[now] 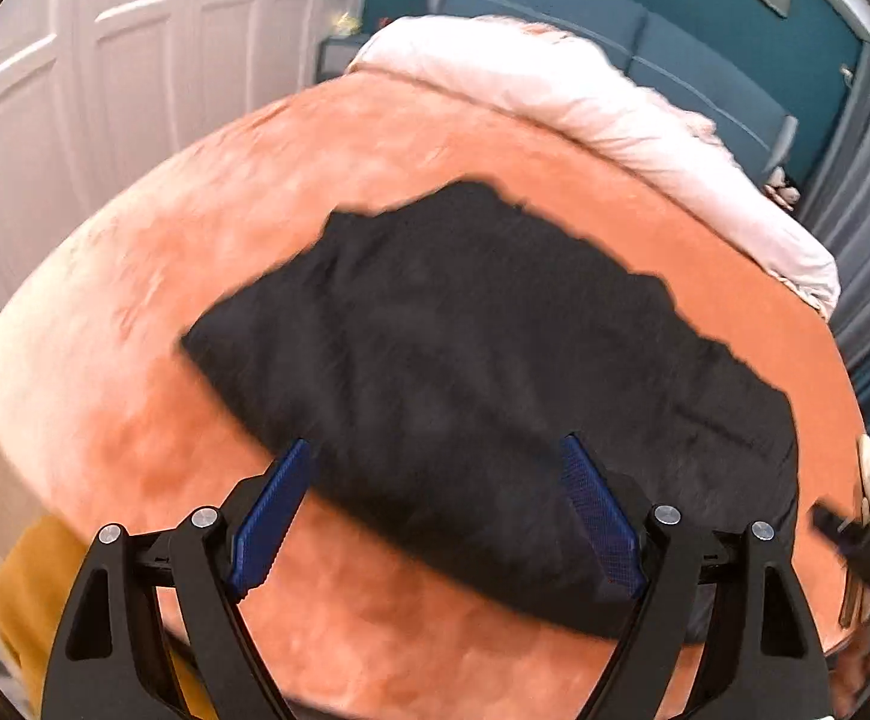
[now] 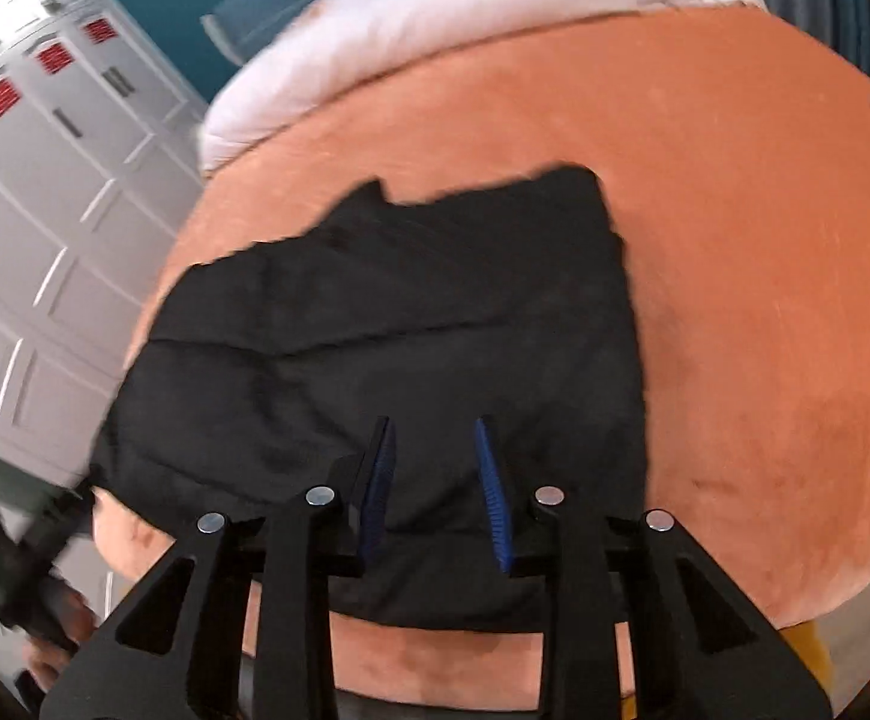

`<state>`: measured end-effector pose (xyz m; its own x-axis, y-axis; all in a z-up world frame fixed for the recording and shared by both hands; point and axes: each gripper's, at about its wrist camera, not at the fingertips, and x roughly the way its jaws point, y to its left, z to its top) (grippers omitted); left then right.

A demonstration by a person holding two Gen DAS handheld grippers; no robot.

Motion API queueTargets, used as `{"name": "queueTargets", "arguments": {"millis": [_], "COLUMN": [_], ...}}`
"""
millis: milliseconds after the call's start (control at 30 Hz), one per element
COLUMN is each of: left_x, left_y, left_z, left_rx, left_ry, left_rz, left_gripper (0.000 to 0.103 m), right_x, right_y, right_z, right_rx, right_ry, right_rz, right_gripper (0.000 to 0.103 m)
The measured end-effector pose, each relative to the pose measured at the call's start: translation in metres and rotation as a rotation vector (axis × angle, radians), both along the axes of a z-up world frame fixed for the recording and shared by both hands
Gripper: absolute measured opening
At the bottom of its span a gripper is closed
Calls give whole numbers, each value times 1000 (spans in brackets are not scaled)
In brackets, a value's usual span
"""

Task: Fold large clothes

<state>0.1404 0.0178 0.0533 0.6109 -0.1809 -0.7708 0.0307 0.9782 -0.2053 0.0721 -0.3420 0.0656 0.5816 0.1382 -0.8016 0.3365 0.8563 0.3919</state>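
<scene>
**Black garment on the bed: handling and grip points**

Black fabric, the garment lies flat on the orange bed cover, ahead of and partly beneath both grippers.

Left gripper: jaws stand wide and hold nothing; the near hem of the garment lies between and beyond its fingers. Right gripper: jaws narrow, with black cloth below them; no cloth is seen pinched between the pads.

Handling, as judged: soft, limp and light, likely thick enough to bunch. Take hold at a corner or along the hem, one gripper at each end, so that the fold stays straight.

Limits of view: motion blur softens both views. Sleeves, collar and seams cannot be made out. The near edge is hidden behind the gripper bodies.
</scene>
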Motion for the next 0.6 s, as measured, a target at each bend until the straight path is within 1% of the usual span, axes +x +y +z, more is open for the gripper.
{"name": "queueTargets", "arguments": {"millis": [33, 100, 133, 167, 200, 233, 267, 333, 367, 400, 433, 500, 533, 567, 600], "left_x": [10, 34, 47, 61, 73, 79, 87, 99, 106, 113, 125, 152, 164, 175, 183], "left_y": [-8, -16, -19, -20, -18, -9, -4, 11, 21, 26, 33, 42, 46, 49, 51], "left_z": [4, 3, -1, -8, -17, -24, -31, -26, -18, -13, -9, -10, -16, -25, -32], "left_rx": [12, 56, 81, 109, 122, 123, 125, 78, 33, 3, -45, -88, -93, -113, -141], "left_ry": [-23, -61, -67, -45, -6, 21, 47, 37, 10, 1, 6, 39, 65, 101, 132], "left_rz": [-20, -17, -11, -4, -2, -6, 5, 26, 33, 30, 6, -30, -29, -40, -53], "left_gripper": [82, 82, 82, 82, 82, 82, 79, 79, 80, 81, 82, 83, 83, 84, 83], "right_x": [2, 9, 12, 17, 23, 23, 31, 48, 53, 65, 72, 87, 92, 95, 98], "right_y": [-7, -25, -41, -58, -67, -70, -74, -82, -84, -84, -79, -73, -70, -65, -64], "right_z": [-5, -13, -20, -28, -35, -37, -41, -50, -51, -54, -57, -58, -57, -57, -57], "right_rx": [-12, -6, 22, 63, 85, 97, 112, 167, 182, 182, 176, 140, 121, 98, 81], "right_ry": [6, -9, -16, -23, -26, -28, -31, -26, -19, -5, 1, 26, 35, 42, 43], "right_rz": [-16, -84, -132, -169, -194, -208, -205, -166, -154, -142, -130, -117, -114, -114, -112], "right_gripper": [27, 28, 34, 39, 53, 62, 65, 67, 68, 74, 76, 75, 71, 66, 53]}}
